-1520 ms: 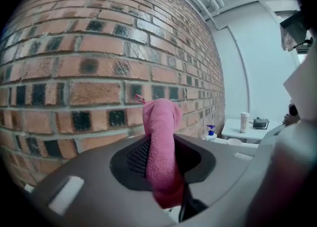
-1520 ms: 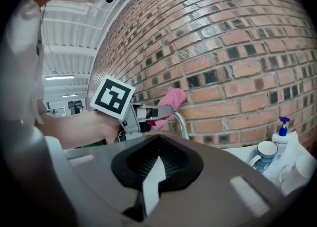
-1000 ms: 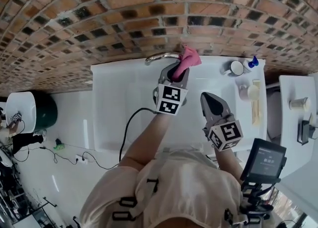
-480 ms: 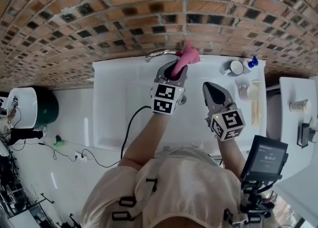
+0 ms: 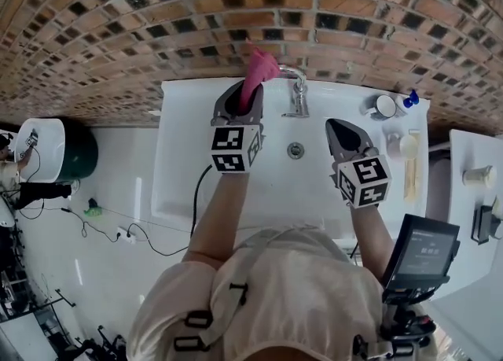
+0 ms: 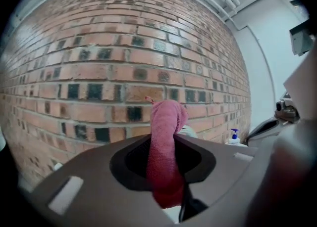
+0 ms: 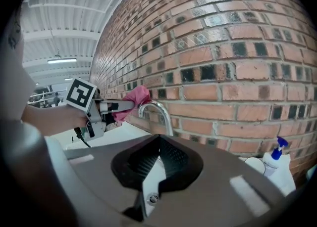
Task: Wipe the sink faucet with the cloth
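Seen from above, a person stands at a white sink [image 5: 196, 171] set against a brick wall [image 5: 157, 29], with a two-jaw gripper in each hand.

The left gripper [image 5: 245, 93] reaches toward the far edge of the sink, close to the wall. Its jaws are clamped on a pink cloth [image 5: 258, 68]. The cloth sticks out past the jaw tips as a rolled bundle, and a short end hangs down on the near side of the jaws. The bundle is raised off the sink and sits just left of the curved chrome faucet [image 5: 296, 92], level with the top of its arch. No view shows whether cloth and faucet touch.

The right gripper [image 5: 338, 126] hovers over the right part of the sink, nearer the person than the faucet and to its right. Its jaws are closed tip to tip with nothing between them. It points toward the wall, with the spout ahead of it and slightly to its left.

The round drain [image 5: 295, 149] lies in the basin between the two grippers, on the near side of the faucet. At the far right corner of the sink stand a white cup [image 5: 383, 106] and, just right of it, a soap bottle [image 5: 407, 100] with a blue pump.
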Motion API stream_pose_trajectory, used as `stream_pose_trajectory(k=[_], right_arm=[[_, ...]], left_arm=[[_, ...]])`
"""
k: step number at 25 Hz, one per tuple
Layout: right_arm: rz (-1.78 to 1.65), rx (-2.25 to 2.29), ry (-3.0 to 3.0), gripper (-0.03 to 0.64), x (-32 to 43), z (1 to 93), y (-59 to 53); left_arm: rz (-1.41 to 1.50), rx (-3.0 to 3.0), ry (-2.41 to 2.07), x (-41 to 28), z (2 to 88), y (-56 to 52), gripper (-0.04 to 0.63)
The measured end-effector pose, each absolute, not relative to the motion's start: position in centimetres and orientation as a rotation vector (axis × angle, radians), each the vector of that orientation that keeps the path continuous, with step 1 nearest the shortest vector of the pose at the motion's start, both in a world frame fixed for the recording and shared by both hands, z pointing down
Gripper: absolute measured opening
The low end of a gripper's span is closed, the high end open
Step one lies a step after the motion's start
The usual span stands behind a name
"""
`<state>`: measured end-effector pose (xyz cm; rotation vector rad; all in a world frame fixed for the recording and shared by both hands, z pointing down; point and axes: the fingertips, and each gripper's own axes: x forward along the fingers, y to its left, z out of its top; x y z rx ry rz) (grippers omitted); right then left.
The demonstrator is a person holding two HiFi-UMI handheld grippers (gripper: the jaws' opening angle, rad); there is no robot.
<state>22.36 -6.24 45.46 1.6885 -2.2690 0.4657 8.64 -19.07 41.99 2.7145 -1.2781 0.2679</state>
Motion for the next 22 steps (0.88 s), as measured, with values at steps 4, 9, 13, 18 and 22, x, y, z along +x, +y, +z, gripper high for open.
stream_pose_trajectory(k=[4,9,13,18,22], right_arm=[[0.474,1.655,-2.261,-0.006,21.3,46.0,-6.4],[0.481,1.620,-2.285,-0.006,20.3,46.1,-6.2],[0.477,1.626,-2.294,-0.006,20.1,46.0,-6.2],[0.489,1.645,-2.299,-0.006,20.5,46.1,-6.3],[0.509,1.644,-2.304,-0.006,20.5,46.6,-6.2]], left_arm=[[0.251,2.555,-1.391,5.5,44.1,-20.9,0.104],[0.272,2.456,-1.389,5.5,47.2,-22.3,0.104],[0.292,2.505,-1.370,6.5,46.5,-22.3,0.101],[0.232,2.592,-1.353,8.1,43.5,-21.8,0.103],[0.187,2.635,-1.314,9.8,41.8,-21.4,0.103]])
